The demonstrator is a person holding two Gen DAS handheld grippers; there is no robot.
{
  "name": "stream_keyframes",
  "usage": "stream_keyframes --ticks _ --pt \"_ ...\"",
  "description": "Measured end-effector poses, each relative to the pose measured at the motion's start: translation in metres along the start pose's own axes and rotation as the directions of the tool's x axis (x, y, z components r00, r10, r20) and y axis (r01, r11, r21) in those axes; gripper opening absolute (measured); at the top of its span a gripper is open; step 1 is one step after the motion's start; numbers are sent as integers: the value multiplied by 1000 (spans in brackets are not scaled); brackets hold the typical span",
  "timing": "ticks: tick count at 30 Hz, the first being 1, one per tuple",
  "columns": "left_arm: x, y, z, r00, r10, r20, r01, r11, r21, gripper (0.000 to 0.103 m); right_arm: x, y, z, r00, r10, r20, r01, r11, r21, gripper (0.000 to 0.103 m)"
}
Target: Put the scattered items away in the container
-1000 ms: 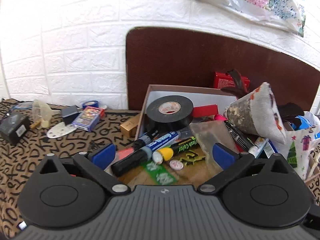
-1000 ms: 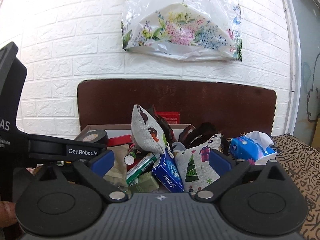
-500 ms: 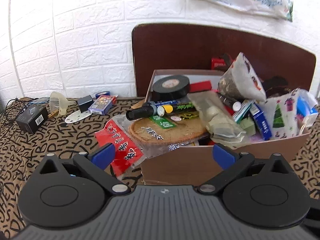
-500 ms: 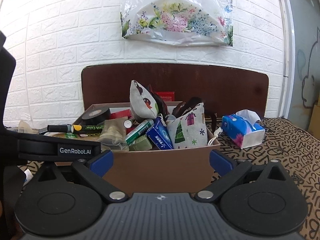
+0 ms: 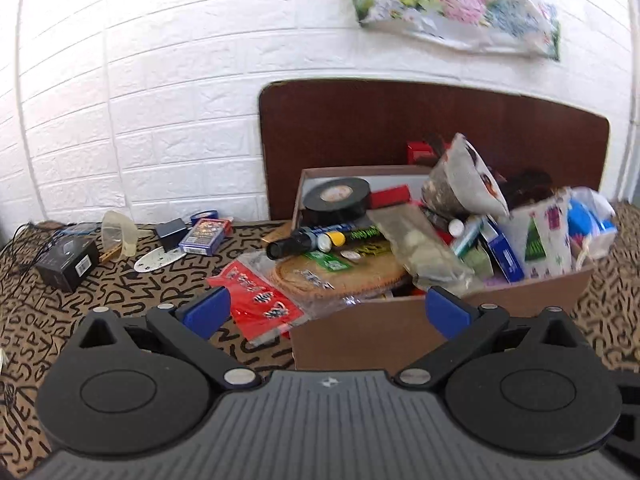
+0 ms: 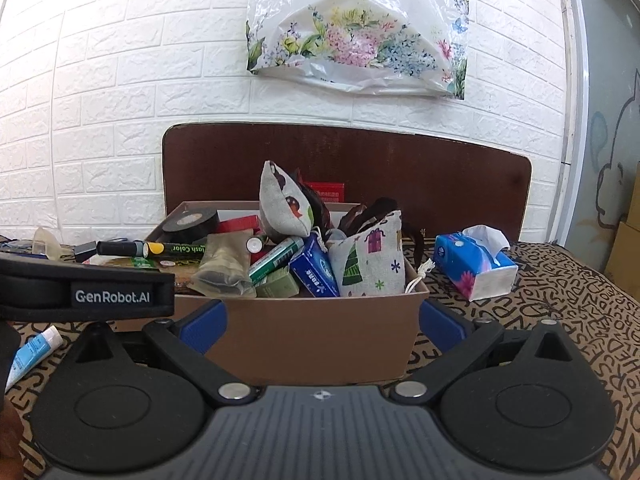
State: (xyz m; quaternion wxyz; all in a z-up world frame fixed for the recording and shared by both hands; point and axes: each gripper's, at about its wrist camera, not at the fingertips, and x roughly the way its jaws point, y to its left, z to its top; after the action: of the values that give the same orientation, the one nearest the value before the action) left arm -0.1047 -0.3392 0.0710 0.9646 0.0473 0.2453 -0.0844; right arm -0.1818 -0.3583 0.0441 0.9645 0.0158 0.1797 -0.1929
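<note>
Brown cardboard forms the container, a box [image 6: 304, 336] seen heaped above its rim, so most of the tidying is judged done. Packed inside are a printed fabric pouch [image 6: 370, 264], a roll of black tape [image 5: 336, 200], a blue carton [image 6: 314, 272] and markers [image 5: 316, 238]. A clear bag holding a woven mat [image 5: 332, 276] is laid across the box's left edge, with its red label [image 5: 256, 300] hanging outside; it may need pushing in.

Left out on the patterned cloth [image 5: 120, 288] are a tissue pack [image 6: 474, 266] just right of the box, a black adapter box [image 5: 66, 262], a card pack [image 5: 206, 234], a white oval plate [image 5: 158, 258], a small charger [image 5: 170, 228], a blue tape roll [image 5: 204, 214] and a blue tube [image 6: 34, 354] near the front. These are judged to remain.

The left gripper [image 5: 326, 314] is held back from the box, jaws spread wide and nothing between them. The right gripper [image 6: 322, 320] is likewise spread wide and empty, facing the box front.
</note>
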Motion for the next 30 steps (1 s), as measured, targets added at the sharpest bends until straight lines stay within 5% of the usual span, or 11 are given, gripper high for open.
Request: stream_keyframes --ticks 20,30 --pt "-11 -10 -5 998 -63 29 63 998 -2 103 -3 3 -3 1000 -8 0 8 999 -43 103" --pt "-2 -6 -6 997 -67 -27 68 998 18 103 5 14 -6 1000 -2 -22 0 997 -80 103"
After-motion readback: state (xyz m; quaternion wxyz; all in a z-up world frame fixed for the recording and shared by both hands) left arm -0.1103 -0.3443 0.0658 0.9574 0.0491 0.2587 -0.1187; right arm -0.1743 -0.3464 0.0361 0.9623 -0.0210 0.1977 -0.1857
